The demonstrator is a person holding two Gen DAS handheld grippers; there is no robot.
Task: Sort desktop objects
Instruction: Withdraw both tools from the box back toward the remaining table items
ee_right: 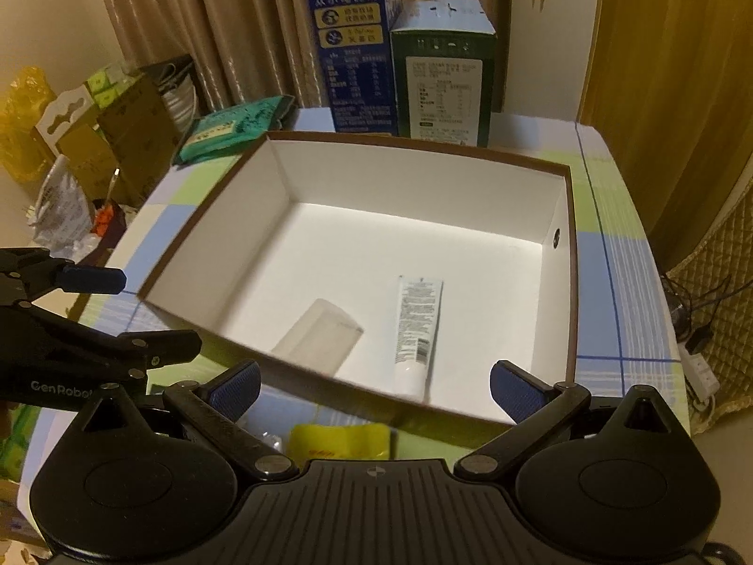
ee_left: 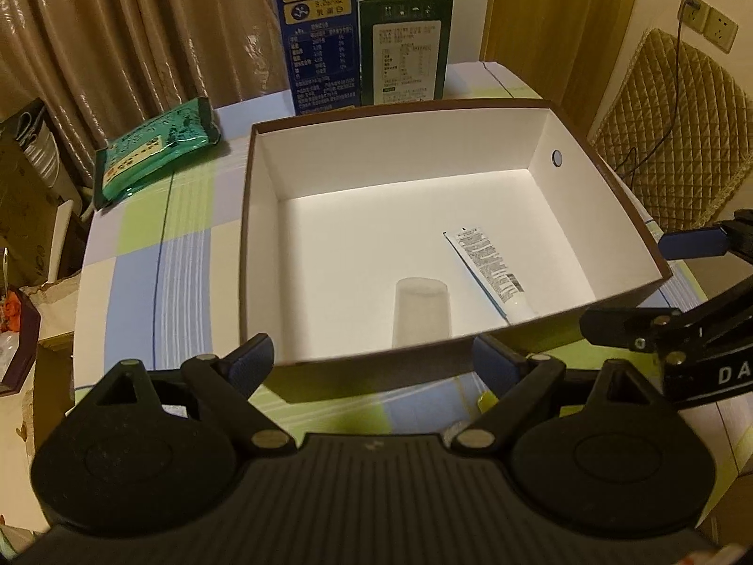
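A brown box with a white inside [ee_left: 263,216] [ee_right: 562,282] stands on the checked tablecloth [ee_left: 141,282]. In it lie a translucent cup [ee_left: 421,310] [ee_right: 320,336] on its side and a white tube [ee_left: 489,273] [ee_right: 416,329]. My left gripper [ee_left: 374,362] [ee_right: 127,310] hovers open over the box's near edge with nothing between its blue pads. Beside it on the right, my right gripper [ee_right: 375,388] [ee_left: 659,282] is open and empty too. A yellow packet [ee_right: 341,440] [ee_left: 487,400] lies on the table just in front of the box, below the right gripper.
A green packet [ee_left: 155,150] [ee_right: 230,129] lies left of the box at the back. A tall blue carton [ee_left: 320,33] and a green carton [ee_left: 404,47] stand behind the box. Curtains hang behind, cardboard boxes and bags [ee_right: 108,141] crowd the left, and a quilted chair [ee_left: 673,141] stands to the right.
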